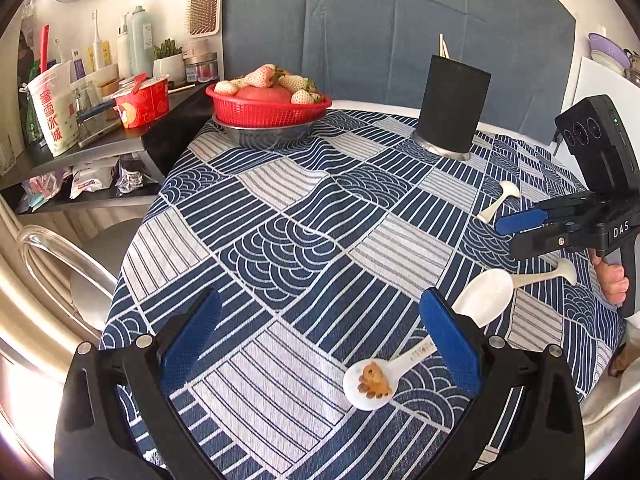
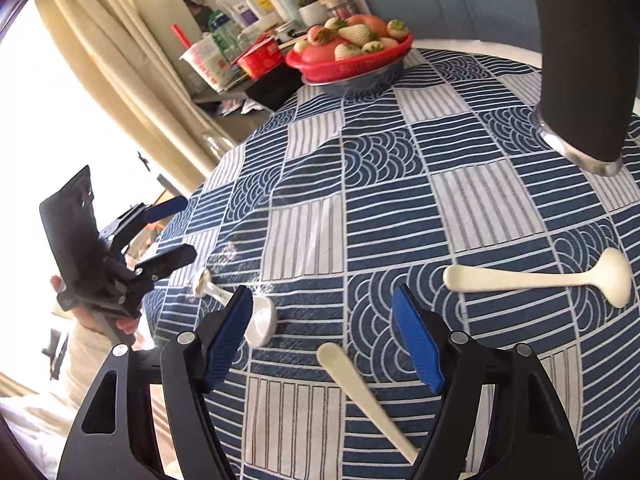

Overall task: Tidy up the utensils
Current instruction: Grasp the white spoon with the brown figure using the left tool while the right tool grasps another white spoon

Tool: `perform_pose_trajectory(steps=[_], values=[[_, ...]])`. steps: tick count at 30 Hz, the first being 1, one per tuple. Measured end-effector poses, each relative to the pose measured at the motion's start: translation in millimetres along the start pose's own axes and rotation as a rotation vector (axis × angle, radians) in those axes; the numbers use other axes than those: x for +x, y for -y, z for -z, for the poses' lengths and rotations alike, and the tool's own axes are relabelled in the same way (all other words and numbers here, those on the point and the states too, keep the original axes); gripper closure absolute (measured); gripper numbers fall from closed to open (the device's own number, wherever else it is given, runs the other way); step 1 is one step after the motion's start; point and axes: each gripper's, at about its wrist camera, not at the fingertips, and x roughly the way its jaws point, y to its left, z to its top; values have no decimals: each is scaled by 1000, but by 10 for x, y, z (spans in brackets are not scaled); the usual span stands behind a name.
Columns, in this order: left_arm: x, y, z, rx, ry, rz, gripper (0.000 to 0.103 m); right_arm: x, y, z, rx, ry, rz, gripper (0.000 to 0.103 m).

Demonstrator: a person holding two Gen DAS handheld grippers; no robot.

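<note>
Three white spoons lie on the blue patterned tablecloth (image 1: 304, 216). A ceramic spoon with a brown picture in its bowl (image 1: 372, 384) lies between my left gripper's fingers, its handle by the right pad (image 1: 448, 340). A large cream spoon (image 1: 492, 292) lies just beyond; in the right wrist view its handle (image 2: 360, 392) runs between my right gripper's pads. A third spoon (image 1: 500, 200) (image 2: 540, 280) lies farther off. A black utensil holder (image 1: 454, 108) (image 2: 580, 60) stands at the back with chopsticks in it. My left gripper (image 1: 320, 340) and right gripper (image 2: 320, 340) are open and empty.
A red basket of strawberries (image 1: 268, 100) (image 2: 352, 52) sits on a metal bowl at the table's back left. A cluttered shelf (image 1: 92, 92) with cups and bottles stands left of the table. A clear chair back (image 1: 52, 256) is at the left edge.
</note>
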Motion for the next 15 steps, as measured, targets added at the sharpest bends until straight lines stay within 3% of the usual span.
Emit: perform_pose_trajectory(steps=[2, 7, 11, 15], values=[[-18, -12, 56, -6, -7, 0, 6, 53, -63, 27, -19, -26, -18, 46], [-23, -40, 140, -20, -5, -16, 6, 236, -276, 156, -109, -95, -12, 97], [-6, -53, 196, -44, -8, -3, 6, 195, -327, 145, -139, -63, 15, 98], [-26, 18, 222, 2, -18, 16, 6, 139, -246, 86, -127, -50, 12, 98]])
